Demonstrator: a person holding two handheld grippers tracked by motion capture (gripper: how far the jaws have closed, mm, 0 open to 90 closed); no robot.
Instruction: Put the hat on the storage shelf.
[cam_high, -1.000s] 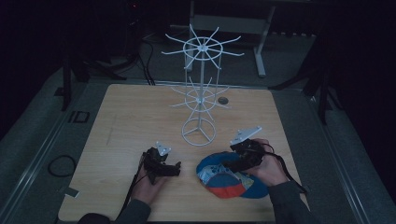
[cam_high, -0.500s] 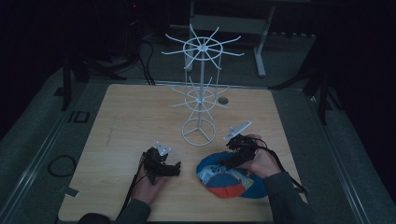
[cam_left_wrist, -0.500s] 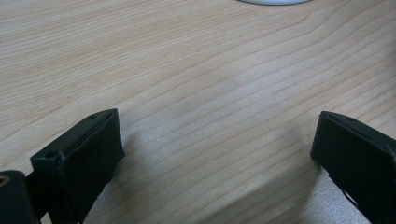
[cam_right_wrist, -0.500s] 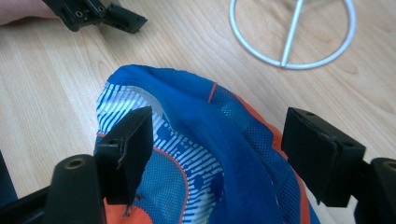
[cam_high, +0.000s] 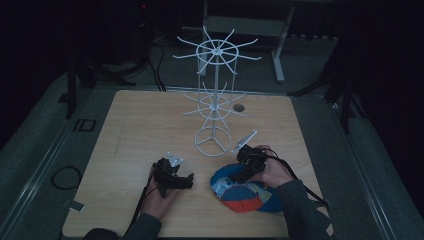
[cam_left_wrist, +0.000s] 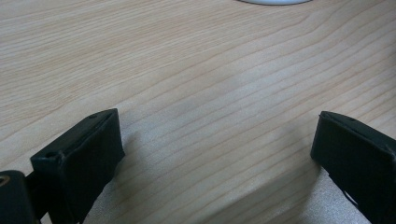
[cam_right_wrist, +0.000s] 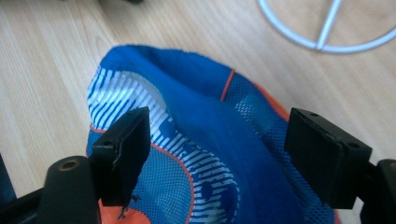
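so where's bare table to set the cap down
Free: the wide stretch of table left of the wire rack, beyond the left gripper; also the strip right of the rack. Crowded: the near right, where the open right gripper hangs over the cap beside the rack's ring base.

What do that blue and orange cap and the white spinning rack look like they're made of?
The cap looks like a soft sports fabric: see-through mesh panels, printed white stripes and orange piping, and it creases where it lies. The rack seems to be thin wire with a matt white coating, probably painted metal, with slim spokes and a ring base. The table shows pale wood grain, possibly a laminate.
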